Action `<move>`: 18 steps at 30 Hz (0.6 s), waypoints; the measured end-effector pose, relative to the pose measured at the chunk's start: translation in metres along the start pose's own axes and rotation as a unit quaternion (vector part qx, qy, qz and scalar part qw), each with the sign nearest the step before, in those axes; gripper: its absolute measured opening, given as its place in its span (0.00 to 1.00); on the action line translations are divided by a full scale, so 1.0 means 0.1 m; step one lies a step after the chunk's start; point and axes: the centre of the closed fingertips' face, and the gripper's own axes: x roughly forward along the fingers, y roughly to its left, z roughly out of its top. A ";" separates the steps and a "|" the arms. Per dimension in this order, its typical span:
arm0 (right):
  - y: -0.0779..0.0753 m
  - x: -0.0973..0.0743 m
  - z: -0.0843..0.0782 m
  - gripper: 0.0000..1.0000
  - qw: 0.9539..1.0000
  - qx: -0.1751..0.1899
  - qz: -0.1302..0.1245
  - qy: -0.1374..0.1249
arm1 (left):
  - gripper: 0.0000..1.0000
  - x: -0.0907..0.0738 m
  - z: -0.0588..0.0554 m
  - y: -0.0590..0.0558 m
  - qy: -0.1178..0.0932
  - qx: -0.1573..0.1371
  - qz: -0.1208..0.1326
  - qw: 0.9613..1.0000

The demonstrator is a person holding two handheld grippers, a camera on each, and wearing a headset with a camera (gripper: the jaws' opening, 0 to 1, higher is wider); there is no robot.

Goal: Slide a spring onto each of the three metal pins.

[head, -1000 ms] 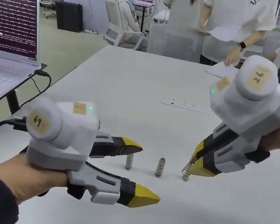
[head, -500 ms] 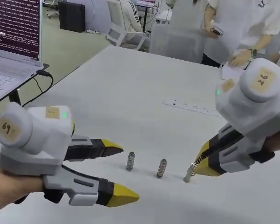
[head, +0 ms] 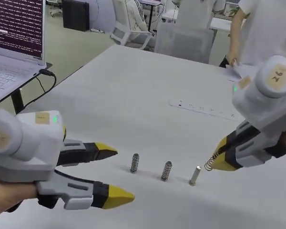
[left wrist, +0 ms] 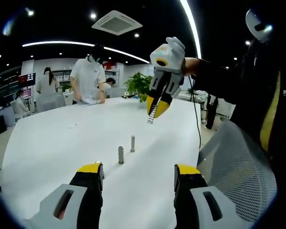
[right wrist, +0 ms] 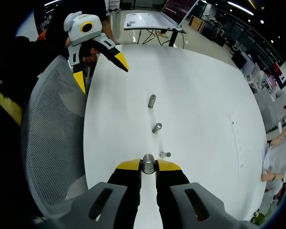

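- The white bench (head: 148,90) spread across the head view. An open laptop (head: 14,43) sat off its left edge, and a white power strip (head: 202,109) lay flat farther back.
- The left gripper (head: 124,173) hovered low at the near left, its jaws spread wide and grasping nothing. Its yellow tips pointed toward the row of pins, well apart from them.
- The right gripper (head: 220,157) hung above the bench at the right, tilted downward, its jaws clenched on a spring (head: 211,162). In the right gripper view the coil sat end-on, pinched between the two yellow tips.
- The held spring sloped down out of those tips, above and to the right of the bare pin (head: 195,175) — near it, but not touching.
- Three pins stood upright in a row on the bench. The left pin (head: 134,163) and the middle pin (head: 166,171) each wore a spring — the one at the right end was plain metal.
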 end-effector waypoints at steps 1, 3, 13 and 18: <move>-0.01 0.00 0.00 0.08 1.000 0.000 0.000 0.001 | 0.56 0.00 0.00 0.00 0.000 0.000 0.000 1.000; -0.06 0.02 -0.02 0.08 1.000 0.002 -0.001 0.004 | 0.56 0.00 0.00 0.00 0.000 0.000 -0.001 1.000; -0.23 0.16 -0.03 0.08 1.000 0.009 0.006 0.021 | 0.55 0.01 -0.02 -0.01 0.002 0.002 -0.001 1.000; -0.29 0.24 -0.01 0.08 1.000 0.012 0.011 0.023 | 0.55 0.01 -0.02 -0.01 0.001 0.001 0.000 1.000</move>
